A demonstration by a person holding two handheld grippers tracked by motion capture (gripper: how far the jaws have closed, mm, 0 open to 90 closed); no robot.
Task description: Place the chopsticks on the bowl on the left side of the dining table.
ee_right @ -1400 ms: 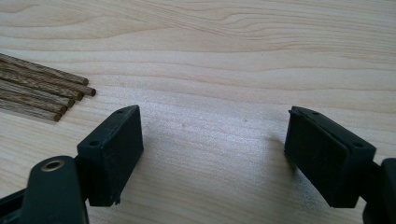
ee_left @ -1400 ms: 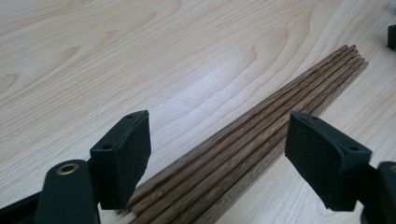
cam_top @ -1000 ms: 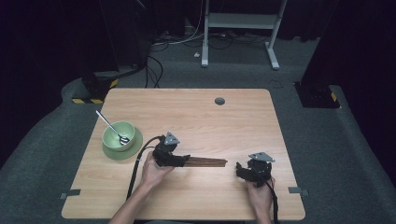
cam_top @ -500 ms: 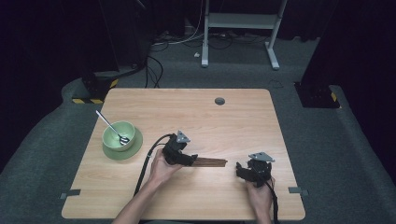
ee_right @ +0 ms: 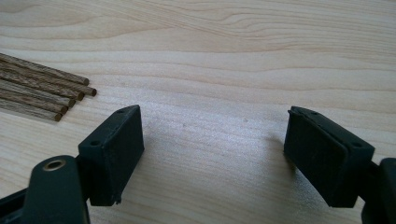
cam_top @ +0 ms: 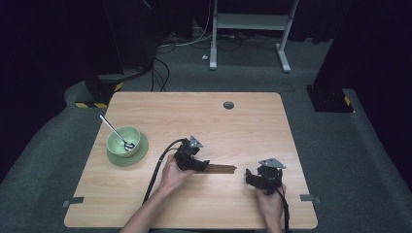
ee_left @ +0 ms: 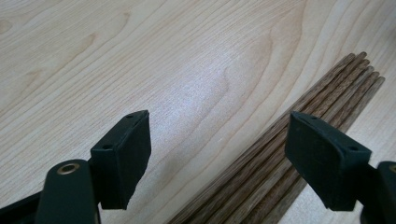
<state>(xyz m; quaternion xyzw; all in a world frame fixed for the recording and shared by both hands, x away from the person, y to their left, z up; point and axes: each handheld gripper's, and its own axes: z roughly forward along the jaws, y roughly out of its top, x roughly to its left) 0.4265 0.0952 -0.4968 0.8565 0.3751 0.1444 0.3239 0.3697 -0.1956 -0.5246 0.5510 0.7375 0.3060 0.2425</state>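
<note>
Nearest me, at the front right of the table, my right gripper rests in the hand with its jaws spread wide and nothing between them; its own view shows bare wood between the pads, and the ends of the bundle of wooden sticks lie off to one side, apart from it. Just left of that, my left gripper sits low over the same sticks, also wide open and gripping nothing. From its camera I see the dark sticks running lengthwise up between the jaws, lying close against the right-hand jaw, with open tabletop toward the other one; whether that jaw actually touches the bundle I cannot tell. My left hand wraps the gripper body, and its black cable loops back toward the table's near edge. Farther left, well apart from both grippers, a green bowl stands on a matching green plate, with a spoon leaning inside it, handle pointing away. Beyond the sticks the tabletop runs to a small round grommet near the far edge.
</note>
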